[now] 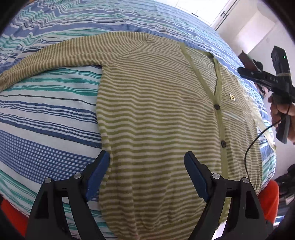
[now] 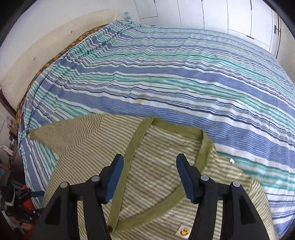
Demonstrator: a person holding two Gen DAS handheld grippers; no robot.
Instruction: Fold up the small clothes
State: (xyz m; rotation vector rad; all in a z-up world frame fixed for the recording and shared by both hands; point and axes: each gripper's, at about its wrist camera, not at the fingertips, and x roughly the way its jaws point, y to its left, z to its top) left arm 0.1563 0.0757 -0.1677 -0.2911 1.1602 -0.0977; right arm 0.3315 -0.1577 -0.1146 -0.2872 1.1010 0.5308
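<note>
A green-and-cream striped cardigan [image 1: 156,114] lies flat, front up and buttoned, on a striped bed cover [image 1: 46,110]. One sleeve [image 1: 55,53] stretches out to the left. My left gripper [image 1: 147,154] hovers open over the lower body of the cardigan, its left finger by the side seam, with nothing between the pads. In the right wrist view, my right gripper [image 2: 150,157] stands open above the V-neck [image 2: 166,140] of the cardigan [image 2: 88,151], holding nothing. A small smiley patch [image 2: 183,231] shows near its right finger.
The blue, teal and white bed cover [image 2: 166,73] spreads wide beyond the cardigan. A hand [image 1: 278,110] holds the other gripper's handle at the bed's right edge, with a black cable [image 1: 247,157] hanging from it. White cupboard doors [image 2: 221,13] stand behind the bed.
</note>
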